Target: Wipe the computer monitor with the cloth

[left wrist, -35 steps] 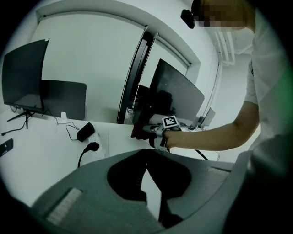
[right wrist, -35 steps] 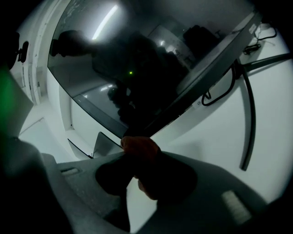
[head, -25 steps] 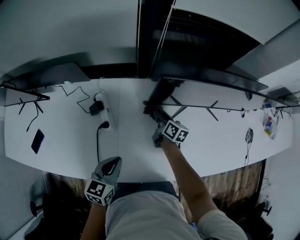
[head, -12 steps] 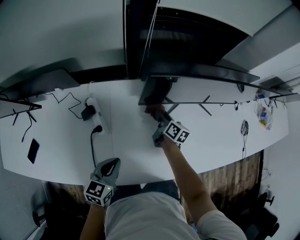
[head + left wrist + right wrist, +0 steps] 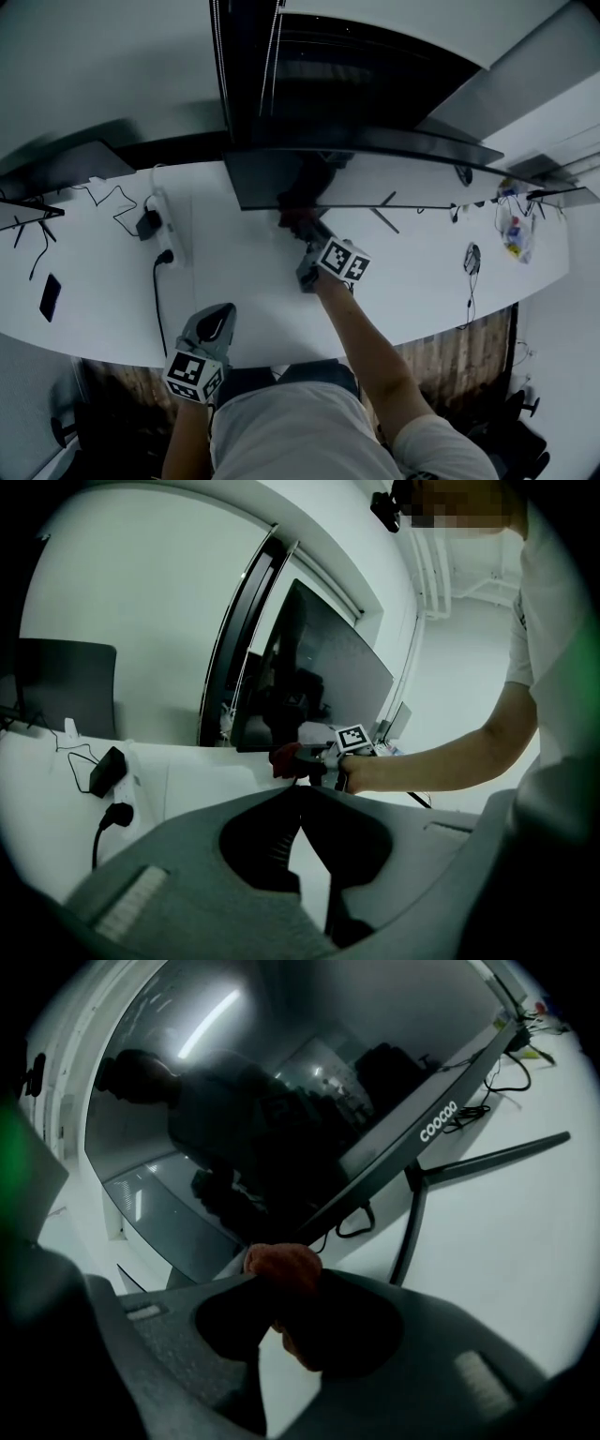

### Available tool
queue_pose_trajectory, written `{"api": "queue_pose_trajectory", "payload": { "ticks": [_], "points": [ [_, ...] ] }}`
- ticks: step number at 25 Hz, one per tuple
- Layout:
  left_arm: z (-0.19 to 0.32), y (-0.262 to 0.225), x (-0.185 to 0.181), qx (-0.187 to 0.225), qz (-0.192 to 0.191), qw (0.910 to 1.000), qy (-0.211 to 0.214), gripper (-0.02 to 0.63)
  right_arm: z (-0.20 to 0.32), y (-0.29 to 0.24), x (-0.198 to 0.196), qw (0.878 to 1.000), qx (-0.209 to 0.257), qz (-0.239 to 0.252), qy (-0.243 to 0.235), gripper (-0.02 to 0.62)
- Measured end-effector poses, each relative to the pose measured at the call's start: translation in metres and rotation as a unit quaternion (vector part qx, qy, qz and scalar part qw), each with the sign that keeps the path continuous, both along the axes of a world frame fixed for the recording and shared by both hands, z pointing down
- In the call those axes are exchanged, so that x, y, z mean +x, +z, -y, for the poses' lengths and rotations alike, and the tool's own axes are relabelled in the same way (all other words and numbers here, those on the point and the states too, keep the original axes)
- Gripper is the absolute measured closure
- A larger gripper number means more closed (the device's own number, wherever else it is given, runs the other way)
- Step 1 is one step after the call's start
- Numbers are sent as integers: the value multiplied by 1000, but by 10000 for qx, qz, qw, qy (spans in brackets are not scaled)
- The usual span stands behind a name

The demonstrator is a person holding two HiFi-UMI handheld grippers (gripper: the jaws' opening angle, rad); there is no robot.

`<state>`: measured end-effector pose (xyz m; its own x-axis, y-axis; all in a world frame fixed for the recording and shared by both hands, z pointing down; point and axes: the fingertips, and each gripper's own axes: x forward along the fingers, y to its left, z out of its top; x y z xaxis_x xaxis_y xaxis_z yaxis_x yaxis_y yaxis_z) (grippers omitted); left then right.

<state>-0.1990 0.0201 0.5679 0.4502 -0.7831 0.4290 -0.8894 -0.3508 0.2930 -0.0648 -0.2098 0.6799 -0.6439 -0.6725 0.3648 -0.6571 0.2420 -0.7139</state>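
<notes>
The wide dark monitor (image 5: 375, 150) stands on thin legs at the back of the white desk (image 5: 244, 291). My right gripper (image 5: 300, 225) is shut on a bunched red-orange cloth (image 5: 292, 217) and holds it up at the screen's lower edge, near its left end. In the right gripper view the cloth (image 5: 286, 1279) fills the jaws just below the glossy screen (image 5: 281, 1101); I cannot tell whether they touch. My left gripper (image 5: 221, 315) hangs shut and empty over the desk's near edge. From the left gripper view I see the right gripper (image 5: 314, 758) and the cloth (image 5: 284, 758) before the monitor (image 5: 328, 677).
A white power strip (image 5: 161, 234) with black plugs lies left of the monitor. A phone (image 5: 49, 296) lies at the far left, and a second dark screen (image 5: 56, 169) stands behind it. Cables and small items (image 5: 511, 230) sit at the far right. A monitor leg (image 5: 487, 1162) crosses the desk.
The person has shifted to the right. The right gripper, still holding the cloth, now sits further right from the monitor's left corner. The left gripper stayed shut near the desk edge.
</notes>
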Motion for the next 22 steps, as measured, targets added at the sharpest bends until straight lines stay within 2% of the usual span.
{"api": "queue_pose_trajectory", "payload": {
  "ticks": [13,22],
  "points": [
    [13,7,60,-106,134,9998,-103,597,17,1,59,9999,-55,69,-123,465],
    [29,8,101,-116,136,9998,11,597,30,2,110,10000,-2,-32,-68,465]
  ]
}}
